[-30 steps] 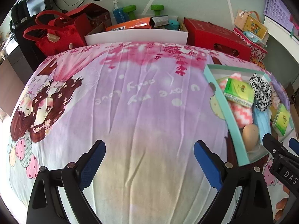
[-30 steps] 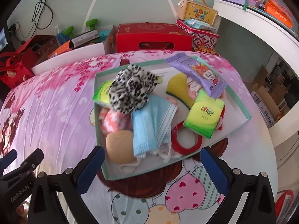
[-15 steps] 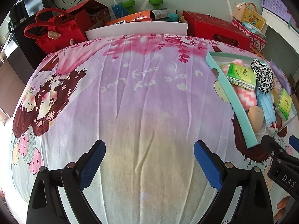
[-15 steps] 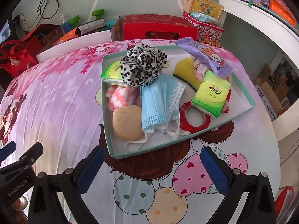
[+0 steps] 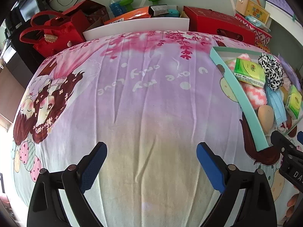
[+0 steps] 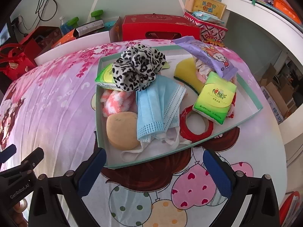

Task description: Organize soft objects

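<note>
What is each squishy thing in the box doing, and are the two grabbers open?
left hand-held gripper: open, holding nothing
right hand-held gripper: open, holding nothing
tray: lidless, full
leopard scrunchie: on top of a tissue pack
blue face mask: folded, straps loose
beige sponge: lying flat
green tissue pack: sealed, tilted

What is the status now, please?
Left gripper open, empty. Right gripper open, before tray. Leopard scrunchie tops pile. Nothing blocking.
</note>
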